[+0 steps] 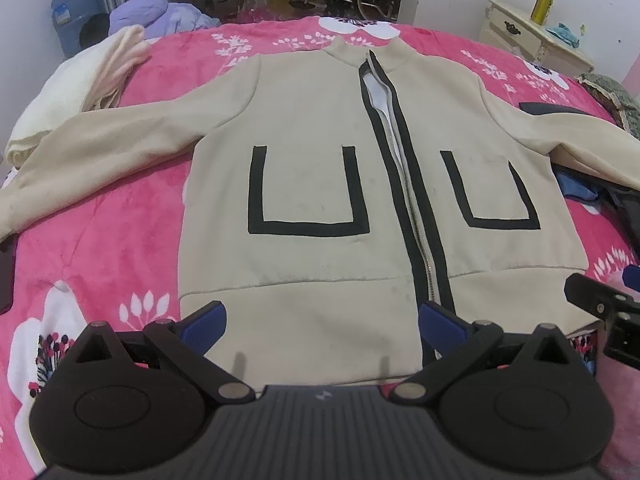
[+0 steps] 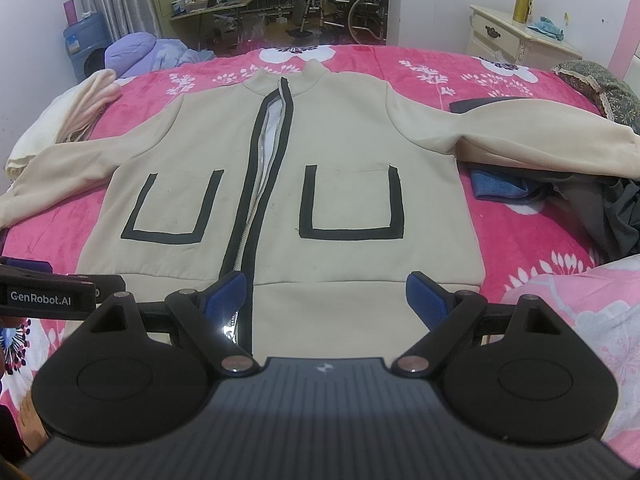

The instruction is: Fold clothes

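1. A cream folded cloth (image 1: 68,92) lies at ten o'clock of the left wrist view, touching the far edge of the jacket's left-hand sleeve; a lilac quilt (image 1: 160,16) is bunched behind it.
2. At three o'clock of the right wrist view a blue towel (image 2: 500,186) and a dark grey garment (image 2: 608,212) lie under and just beside the other sleeve, and a green patterned cushion (image 2: 600,84) sits near its cuff.
3. The beige zip-front jacket with black-edged pockets (image 1: 320,184) lies flat, front up, on the pink flowered bedspread (image 1: 100,240). Its long axis runs from six to twelve o'clock, collar at twelve, hem at six, sleeves spread toward nine and three.
4. The left gripper (image 1: 322,320) stands wide, blue pads apart over the hem, holding nothing.
5. The right gripper (image 2: 326,294) is likewise spread wide and empty above the hem, beside the zip.
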{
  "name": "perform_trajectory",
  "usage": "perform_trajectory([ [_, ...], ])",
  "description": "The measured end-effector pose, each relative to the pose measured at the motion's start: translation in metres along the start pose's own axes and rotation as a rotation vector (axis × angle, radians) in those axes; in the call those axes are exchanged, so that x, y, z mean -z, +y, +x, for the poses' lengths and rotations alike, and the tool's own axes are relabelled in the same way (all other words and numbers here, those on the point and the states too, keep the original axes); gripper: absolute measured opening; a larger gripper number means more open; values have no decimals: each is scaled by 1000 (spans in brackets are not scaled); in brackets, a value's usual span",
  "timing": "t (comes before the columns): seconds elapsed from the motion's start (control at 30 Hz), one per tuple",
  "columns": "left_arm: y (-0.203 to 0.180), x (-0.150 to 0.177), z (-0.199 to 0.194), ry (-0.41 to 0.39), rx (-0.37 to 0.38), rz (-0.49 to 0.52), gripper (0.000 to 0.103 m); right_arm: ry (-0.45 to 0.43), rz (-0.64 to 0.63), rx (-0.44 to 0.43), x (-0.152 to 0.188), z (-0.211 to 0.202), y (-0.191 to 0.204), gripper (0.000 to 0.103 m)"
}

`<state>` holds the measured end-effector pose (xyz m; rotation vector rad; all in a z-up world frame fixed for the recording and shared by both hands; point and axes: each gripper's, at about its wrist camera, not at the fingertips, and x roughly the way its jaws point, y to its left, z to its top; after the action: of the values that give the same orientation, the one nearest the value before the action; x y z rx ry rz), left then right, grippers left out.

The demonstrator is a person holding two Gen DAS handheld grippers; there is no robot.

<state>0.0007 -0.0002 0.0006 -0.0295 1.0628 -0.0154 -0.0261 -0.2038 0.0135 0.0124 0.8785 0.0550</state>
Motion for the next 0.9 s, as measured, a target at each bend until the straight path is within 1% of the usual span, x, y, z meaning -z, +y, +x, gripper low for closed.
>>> perform_trajectory([
  [0.23,-4,0,-1,-39,-19,5,102,1,-2,0,-1,0,1,87],
  [0.3,-5,0,0,-36,-14,0,102,1,-3,1,-1,0,1,87],
  [0.37,2,2,-1,-33,3,-11,102,0,-2,2,0,0,0,87],
  [0.9,2,4,2,-13,-4,-11,102,-1,-1,3,-1,-1,0,87],
])
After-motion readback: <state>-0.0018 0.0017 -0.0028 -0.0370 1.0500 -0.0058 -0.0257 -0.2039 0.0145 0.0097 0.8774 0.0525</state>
